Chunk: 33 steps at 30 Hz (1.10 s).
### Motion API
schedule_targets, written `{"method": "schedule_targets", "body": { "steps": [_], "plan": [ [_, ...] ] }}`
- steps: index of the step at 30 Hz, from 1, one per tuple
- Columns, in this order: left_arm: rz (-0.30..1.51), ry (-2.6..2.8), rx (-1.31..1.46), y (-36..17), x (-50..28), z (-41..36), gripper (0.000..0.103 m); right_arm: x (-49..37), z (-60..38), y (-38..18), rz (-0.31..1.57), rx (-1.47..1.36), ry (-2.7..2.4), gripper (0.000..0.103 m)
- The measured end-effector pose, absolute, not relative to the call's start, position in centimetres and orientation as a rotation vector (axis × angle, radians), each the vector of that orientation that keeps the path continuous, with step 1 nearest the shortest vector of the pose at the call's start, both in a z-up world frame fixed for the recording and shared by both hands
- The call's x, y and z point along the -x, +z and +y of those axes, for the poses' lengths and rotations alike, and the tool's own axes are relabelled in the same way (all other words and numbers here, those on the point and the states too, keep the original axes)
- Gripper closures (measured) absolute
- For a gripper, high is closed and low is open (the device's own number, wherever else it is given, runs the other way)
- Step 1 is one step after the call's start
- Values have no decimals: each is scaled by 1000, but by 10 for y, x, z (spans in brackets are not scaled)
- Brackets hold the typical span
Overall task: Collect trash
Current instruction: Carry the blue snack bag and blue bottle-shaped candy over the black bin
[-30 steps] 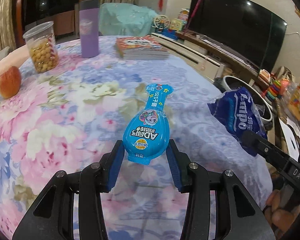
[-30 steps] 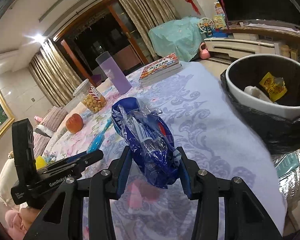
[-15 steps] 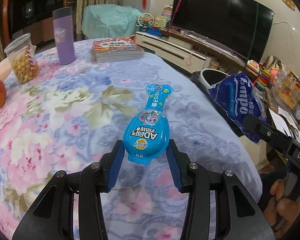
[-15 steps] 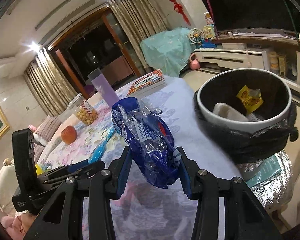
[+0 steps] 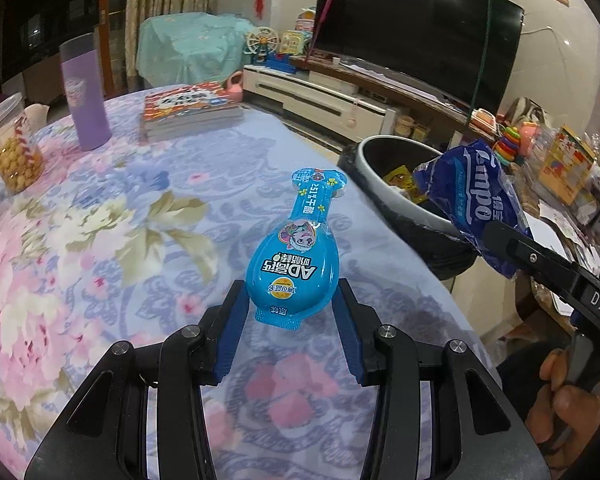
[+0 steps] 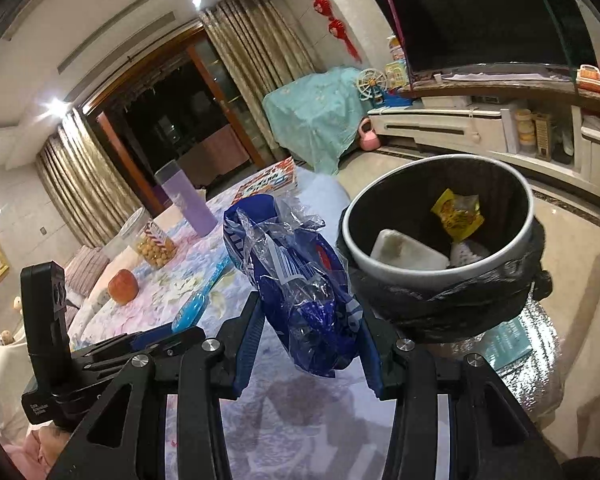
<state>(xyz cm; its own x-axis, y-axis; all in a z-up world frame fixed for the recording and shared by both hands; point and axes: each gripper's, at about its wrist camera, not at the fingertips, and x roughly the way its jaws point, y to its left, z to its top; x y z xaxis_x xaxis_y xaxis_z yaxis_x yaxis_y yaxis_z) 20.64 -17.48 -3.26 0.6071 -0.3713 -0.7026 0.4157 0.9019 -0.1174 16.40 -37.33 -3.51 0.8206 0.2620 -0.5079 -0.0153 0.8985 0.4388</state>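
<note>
Above the table edge, at 1 o'clock from the left gripper [image 5: 292, 300], stands the waste bin [image 6: 440, 276], lined with a black bag and already holding a yellow wrapper and a white block. The left gripper is clamped on the wide end of a light-blue snack wrapper [image 5: 296, 260], its narrow neck pointing away; the print reads "AD", with Chinese characters I cannot make out. The right gripper [image 6: 310, 336] is closed across a crumpled dark-blue tissue pack wrapper [image 6: 300, 284] marked "Tempo". Both pieces are held clear of the floral tablecloth [image 5: 100, 240], probably so that they can be carried over the rim and dropped.
</note>
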Motion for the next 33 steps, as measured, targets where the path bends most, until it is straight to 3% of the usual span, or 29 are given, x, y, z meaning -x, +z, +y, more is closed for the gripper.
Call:
{"method": "schedule_targets", "body": {
  "steps": [33],
  "plan": [
    [760,-571,-152,-6,-218,-259,60,-170,-440,-26,588,-453,56,58]
  ]
}}
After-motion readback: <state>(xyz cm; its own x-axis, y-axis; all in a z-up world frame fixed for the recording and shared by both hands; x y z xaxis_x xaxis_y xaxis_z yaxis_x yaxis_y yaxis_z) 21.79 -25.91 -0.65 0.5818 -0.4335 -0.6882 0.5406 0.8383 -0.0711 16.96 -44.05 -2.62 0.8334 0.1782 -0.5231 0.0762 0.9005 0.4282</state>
